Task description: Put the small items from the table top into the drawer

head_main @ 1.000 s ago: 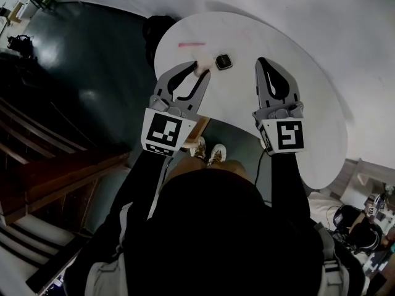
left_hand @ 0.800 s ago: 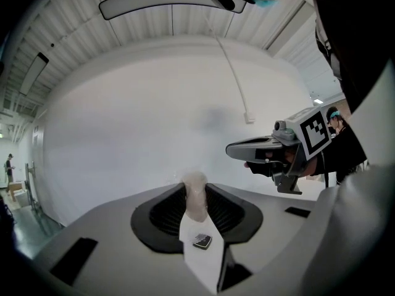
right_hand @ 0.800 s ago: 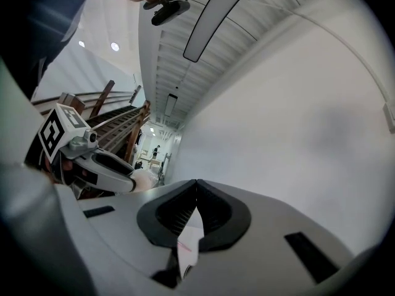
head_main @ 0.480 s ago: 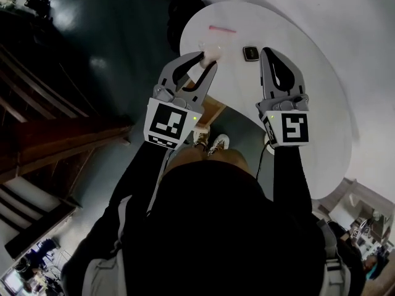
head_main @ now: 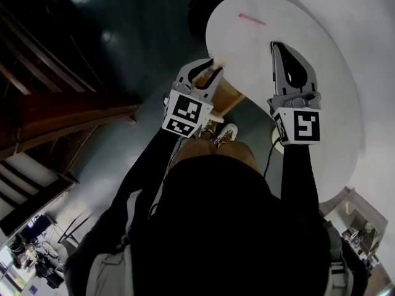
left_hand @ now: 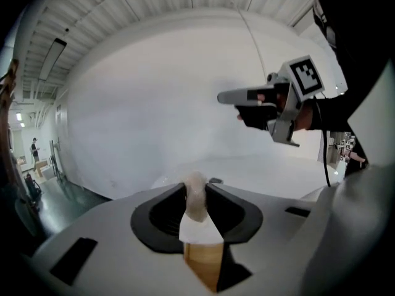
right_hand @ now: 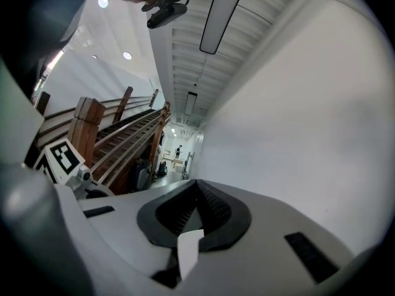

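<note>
1. The left tool (head_main: 210, 68) was pinching a small pale lump (left_hand: 196, 197). The lump was whitish and half translucent, and it stood upright between the pads close to their tips.
2. Straight below that tool's jaws was the wooden drawer (head_main: 227, 95), which jutted out from under the near edge of the white counter (head_main: 321, 103). The lump hung above the drawer and was not in it. Wood showed through the gap under the jaws in the left gripper view.
3. Just beyond the left tool's tips, a small dark item (left_hand: 215, 180) lay on the counter. It was too small to tell what it was.
4. The right tool (head_main: 277, 45) had its jaws pressed together with nothing between them. It was held over the counter, to the right of the left tool and well apart from it.
5. A thin pink strip (head_main: 252, 20) lay on the counter ahead and to the left of the right tool's tips, well clear of both tools.
6. Off to the left of the left tool were a dark floor and wooden stairs (head_main: 55, 122). The person's pale shoes (head_main: 221, 134) showed behind and below it, near the drawer.
</note>
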`<state>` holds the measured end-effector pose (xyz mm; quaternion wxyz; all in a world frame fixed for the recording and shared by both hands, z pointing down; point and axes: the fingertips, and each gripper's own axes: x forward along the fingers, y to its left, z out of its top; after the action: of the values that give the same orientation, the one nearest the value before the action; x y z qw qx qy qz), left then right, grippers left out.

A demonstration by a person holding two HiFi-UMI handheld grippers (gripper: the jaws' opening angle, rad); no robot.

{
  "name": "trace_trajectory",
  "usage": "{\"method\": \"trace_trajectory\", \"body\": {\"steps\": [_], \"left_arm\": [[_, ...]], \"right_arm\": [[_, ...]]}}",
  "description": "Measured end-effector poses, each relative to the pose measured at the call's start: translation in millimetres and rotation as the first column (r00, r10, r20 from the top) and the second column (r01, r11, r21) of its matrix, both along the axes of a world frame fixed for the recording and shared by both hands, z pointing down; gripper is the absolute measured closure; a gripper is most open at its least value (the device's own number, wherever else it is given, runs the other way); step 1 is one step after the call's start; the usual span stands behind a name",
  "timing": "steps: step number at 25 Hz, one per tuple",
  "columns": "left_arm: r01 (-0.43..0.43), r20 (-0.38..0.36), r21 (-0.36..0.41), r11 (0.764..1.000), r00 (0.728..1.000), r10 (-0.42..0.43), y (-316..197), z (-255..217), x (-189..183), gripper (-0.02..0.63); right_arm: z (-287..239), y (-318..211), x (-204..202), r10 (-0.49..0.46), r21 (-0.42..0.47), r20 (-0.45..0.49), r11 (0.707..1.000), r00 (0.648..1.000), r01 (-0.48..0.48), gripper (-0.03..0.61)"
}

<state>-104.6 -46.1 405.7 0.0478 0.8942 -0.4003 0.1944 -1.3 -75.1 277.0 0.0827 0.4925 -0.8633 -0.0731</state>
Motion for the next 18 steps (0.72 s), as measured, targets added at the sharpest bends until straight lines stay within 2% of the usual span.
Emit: {"method": "trace_trajectory", "body": {"steps": [4, 9, 14, 18], "left_arm": [[0.001, 0.105, -0.181, 0.984, 0.994, 0.018, 11.0, 90.0, -10.6, 0.502], [-0.011, 0.184, -0.35, 0.937, 0.98, 0.081, 27.9, 174.5, -14.6, 0.499], [-0.016, 0.231, -0.444, 0.896, 0.964, 0.132, 33.9, 224.6, -11.0, 0.486], [-0.022, 0.236, -0.473, 0.881, 0.96, 0.15, 31.7, 241.7, -8.5, 0.473]], "right_arm": [[8.7, -0.1, 2.0, 0.019, -0.02, -0.018, 1.0, 1.0, -0.02, 0.552], [16.7, 0.5, 12.2, 0.066, -0.043, -0.021, 0.997, 0.998, -0.067, 0.552], [25.8, 3.2, 23.9, 0.107, -0.066, -0.032, 0.992, 0.994, -0.109, 0.552], [30.0, 4.2, 26.3, 0.12, -0.072, -0.036, 0.99, 0.992, -0.122, 0.552]]}}
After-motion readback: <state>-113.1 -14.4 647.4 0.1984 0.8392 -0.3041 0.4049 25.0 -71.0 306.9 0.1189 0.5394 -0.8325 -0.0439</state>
